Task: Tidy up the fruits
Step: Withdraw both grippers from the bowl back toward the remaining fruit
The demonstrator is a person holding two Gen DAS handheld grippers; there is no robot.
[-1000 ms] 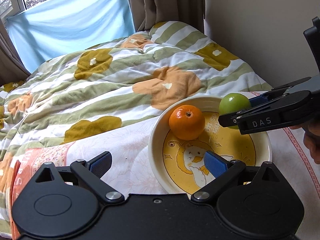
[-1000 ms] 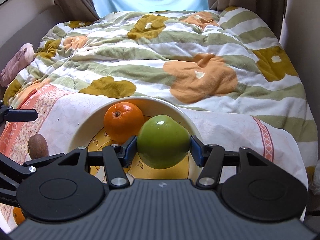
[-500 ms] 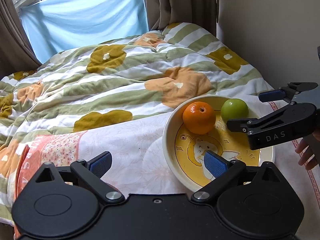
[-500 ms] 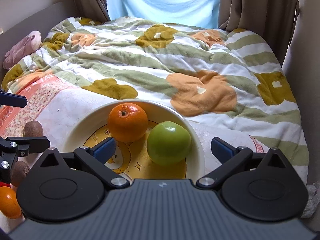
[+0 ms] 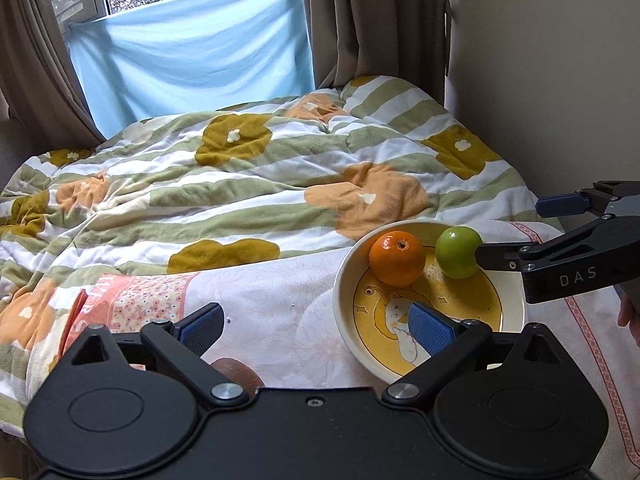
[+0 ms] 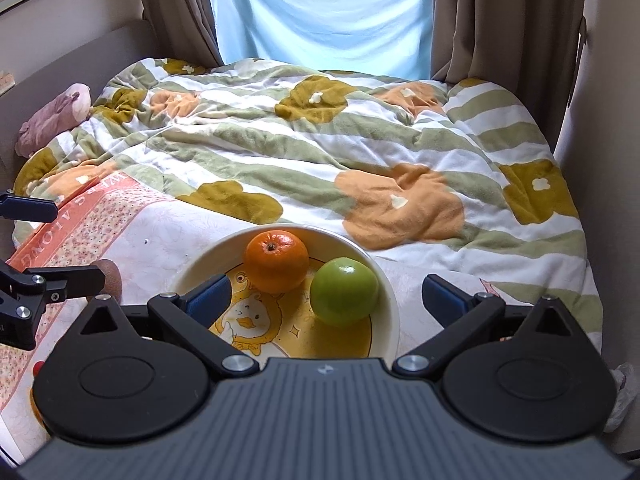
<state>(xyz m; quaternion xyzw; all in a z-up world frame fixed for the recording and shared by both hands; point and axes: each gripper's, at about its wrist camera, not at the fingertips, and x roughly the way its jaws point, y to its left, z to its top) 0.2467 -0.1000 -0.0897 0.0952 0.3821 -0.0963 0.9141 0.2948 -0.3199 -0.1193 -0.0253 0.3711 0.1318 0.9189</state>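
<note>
A cream bowl (image 5: 344, 304) (image 6: 192, 276) with a yellow duck picture holds an orange (image 5: 396, 257) (image 6: 277, 261) and a green apple (image 5: 457, 252) (image 6: 344, 291) side by side. My right gripper (image 6: 326, 298) is open and empty, drawn back just above the bowl's near side; it also shows in the left wrist view (image 5: 508, 228). My left gripper (image 5: 316, 326) is open and empty, left of the bowl over the cloth. A brown kiwi (image 6: 112, 276) (image 5: 236, 372) lies on the cloth by the left gripper.
The bowl sits on a pink-and-white patterned cloth (image 5: 260, 300) over a flowered striped quilt (image 5: 240, 184). A pink plush toy (image 6: 52, 120) lies at the far left. The wall (image 5: 560, 80) runs close on the right. Part of another orange fruit (image 6: 34, 404) shows at lower left.
My right gripper opened, let the green apple go into the bowl beside the orange, and drew back. My left gripper pulled back and to the left; the kiwi came into its view.
</note>
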